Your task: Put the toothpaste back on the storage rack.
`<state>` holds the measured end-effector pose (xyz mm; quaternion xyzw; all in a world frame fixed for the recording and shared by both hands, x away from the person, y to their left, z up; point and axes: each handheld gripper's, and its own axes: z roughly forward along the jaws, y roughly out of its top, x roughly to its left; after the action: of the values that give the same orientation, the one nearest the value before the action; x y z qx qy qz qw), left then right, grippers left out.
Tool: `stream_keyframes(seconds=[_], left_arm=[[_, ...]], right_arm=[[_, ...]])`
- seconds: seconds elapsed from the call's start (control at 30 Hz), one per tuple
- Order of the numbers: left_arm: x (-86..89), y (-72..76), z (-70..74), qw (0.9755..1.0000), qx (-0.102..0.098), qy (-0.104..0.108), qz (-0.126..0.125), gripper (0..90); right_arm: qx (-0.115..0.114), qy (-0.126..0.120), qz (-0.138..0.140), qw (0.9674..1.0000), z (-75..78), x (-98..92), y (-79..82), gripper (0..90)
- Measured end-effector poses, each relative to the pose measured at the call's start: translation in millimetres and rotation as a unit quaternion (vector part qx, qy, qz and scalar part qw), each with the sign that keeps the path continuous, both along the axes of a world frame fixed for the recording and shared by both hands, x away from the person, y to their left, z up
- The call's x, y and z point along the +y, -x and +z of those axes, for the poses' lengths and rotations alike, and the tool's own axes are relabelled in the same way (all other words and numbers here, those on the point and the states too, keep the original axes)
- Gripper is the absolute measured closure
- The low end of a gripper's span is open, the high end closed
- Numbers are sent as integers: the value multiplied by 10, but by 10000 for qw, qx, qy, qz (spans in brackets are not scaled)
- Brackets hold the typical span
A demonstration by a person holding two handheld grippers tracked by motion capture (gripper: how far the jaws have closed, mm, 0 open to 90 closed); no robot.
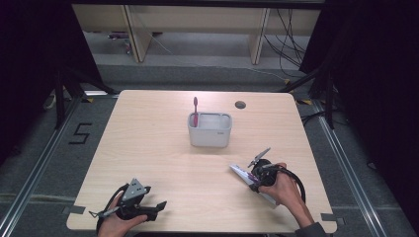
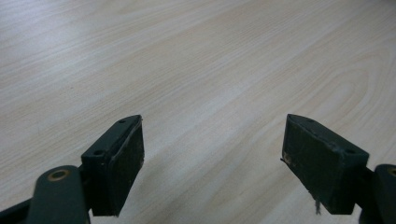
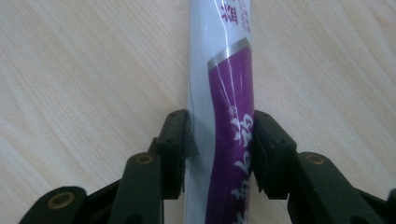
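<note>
A white and purple toothpaste tube (image 3: pixel 219 60) lies flat on the wooden table near its front right. My right gripper (image 3: pixel 220 140) comes down over it, and both pads touch the tube's sides. In the high view the tube's white end (image 1: pixel 240 172) sticks out to the left of the right gripper (image 1: pixel 256 180), which a hand holds. My left gripper (image 1: pixel 155 209) rests at the front left with its jaws wide apart. In its own view the left gripper (image 2: pixel 212 163) has only bare wood between the pads.
A grey rectangular holder (image 1: pixel 210 132) stands mid-table with a pink toothbrush (image 1: pixel 195 111) upright in its left end. A round cable hole (image 1: pixel 240 104) sits near the table's far edge. Bare table (image 1: pixel 148 148) lies between the holder and the left gripper.
</note>
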<state>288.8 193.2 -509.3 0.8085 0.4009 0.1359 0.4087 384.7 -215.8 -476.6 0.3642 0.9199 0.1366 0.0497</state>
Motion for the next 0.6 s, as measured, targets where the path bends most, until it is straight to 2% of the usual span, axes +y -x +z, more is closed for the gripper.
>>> stream_keyframes(seconds=[0.1,0.33,0.53,0.6], left_arm=[[-4,-4,2,10000,-5,16,14,206],[-13,4,1,10000,3,43,7,212],[-15,4,1,10000,7,44,4,213],[-16,0,1,10000,1,59,32,213]], right_arm=[[-27,22,81,10000,2,1,-8,609],[74,11,56,10000,-4,9,-29,626],[262,65,54,9996,8,40,-47,657],[282,62,185,9994,7,48,-60,696]])
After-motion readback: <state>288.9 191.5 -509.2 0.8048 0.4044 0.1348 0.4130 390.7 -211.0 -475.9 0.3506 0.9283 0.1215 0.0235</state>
